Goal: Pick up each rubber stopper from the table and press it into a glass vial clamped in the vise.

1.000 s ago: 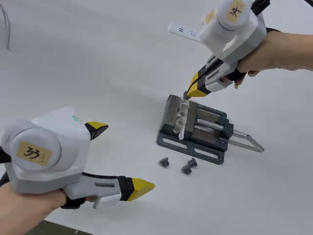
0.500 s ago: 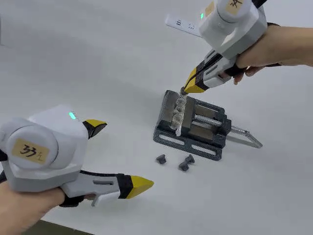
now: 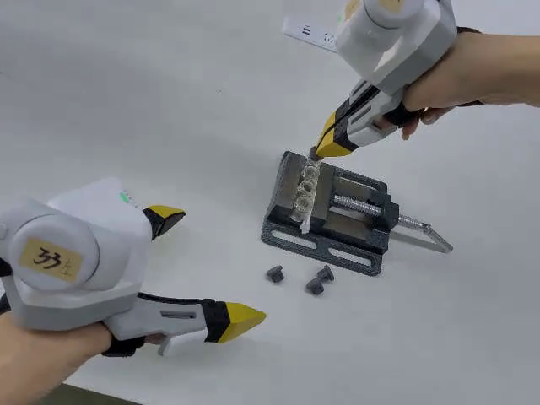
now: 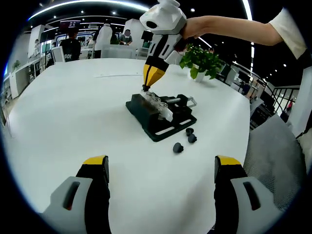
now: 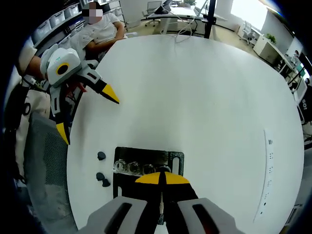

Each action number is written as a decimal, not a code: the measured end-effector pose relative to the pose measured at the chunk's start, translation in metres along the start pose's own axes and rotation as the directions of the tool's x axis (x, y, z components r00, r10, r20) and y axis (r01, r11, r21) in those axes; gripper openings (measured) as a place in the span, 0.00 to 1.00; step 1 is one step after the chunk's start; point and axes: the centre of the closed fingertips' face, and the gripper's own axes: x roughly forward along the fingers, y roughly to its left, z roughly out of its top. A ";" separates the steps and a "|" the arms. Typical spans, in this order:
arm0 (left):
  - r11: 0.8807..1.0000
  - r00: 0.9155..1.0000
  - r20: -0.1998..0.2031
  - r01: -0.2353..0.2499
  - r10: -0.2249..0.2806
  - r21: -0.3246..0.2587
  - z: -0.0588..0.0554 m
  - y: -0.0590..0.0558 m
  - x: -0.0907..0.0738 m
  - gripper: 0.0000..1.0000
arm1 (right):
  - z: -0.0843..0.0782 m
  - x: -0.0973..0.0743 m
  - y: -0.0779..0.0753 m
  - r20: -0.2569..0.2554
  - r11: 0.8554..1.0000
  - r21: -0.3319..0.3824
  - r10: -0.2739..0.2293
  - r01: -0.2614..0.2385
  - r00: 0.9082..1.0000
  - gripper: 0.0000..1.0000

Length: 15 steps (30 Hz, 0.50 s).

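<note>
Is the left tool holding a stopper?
No, the left tool is open with nothing between its jaws, and three stoppers lie loose by the vise.

The left gripper (image 3: 209, 267) is held low and level, with the jaws spread wide. The right gripper (image 3: 322, 150) is angled downward, jaws closed together, and gripped by a hand (image 3: 451, 80).
</note>
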 end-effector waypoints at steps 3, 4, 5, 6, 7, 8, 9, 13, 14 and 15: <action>1.000 1.000 0.000 -0.001 0.001 -0.004 0.000 0.000 0.001 0.88 | 0.001 0.001 -0.001 -0.022 1.000 -0.004 0.000 0.000 1.000 0.00; 1.000 1.000 0.001 -0.001 0.001 -0.005 0.000 0.000 0.001 0.88 | 0.000 0.001 -0.001 -0.038 1.000 -0.016 0.002 -0.002 0.999 0.00; 1.000 1.000 0.001 -0.001 0.001 -0.007 0.000 0.000 0.001 0.88 | 0.000 0.001 0.000 -0.049 1.000 0.001 -0.001 0.001 0.999 0.00; 1.000 1.000 0.001 -0.001 0.001 -0.007 0.000 0.000 0.002 0.88 | 0.000 0.001 0.002 -0.054 1.000 -0.004 -0.004 0.004 0.999 0.00; 1.000 1.000 0.000 -0.002 0.002 -0.008 -0.001 0.001 0.002 0.88 | 0.000 0.001 0.001 -0.058 1.000 0.001 -0.006 0.006 0.998 0.00; 1.000 1.000 0.001 -0.003 0.003 -0.010 -0.001 0.001 0.002 0.88 | 0.000 0.001 0.001 -0.063 1.000 0.003 -0.007 0.007 0.998 0.00; 1.000 1.000 0.004 -0.005 0.005 -0.016 -0.001 0.001 0.002 0.88 | 0.000 0.002 -0.001 -0.067 1.000 0.011 -0.004 0.005 0.998 0.00; 1.000 1.000 0.001 -0.004 0.004 -0.018 -0.003 0.000 0.002 0.88 | -0.001 0.002 -0.005 -0.072 1.000 0.027 -0.002 0.004 0.997 0.00; 1.000 1.000 0.000 -0.003 0.003 -0.021 -0.004 0.000 0.002 0.88 | -0.001 0.002 -0.005 -0.075 1.000 0.014 0.000 0.001 0.997 0.00; 1.000 1.000 0.002 -0.003 0.003 -0.021 -0.004 0.000 0.003 0.88 | 0.000 0.002 -0.005 -0.081 1.000 0.026 0.003 -0.001 0.997 0.00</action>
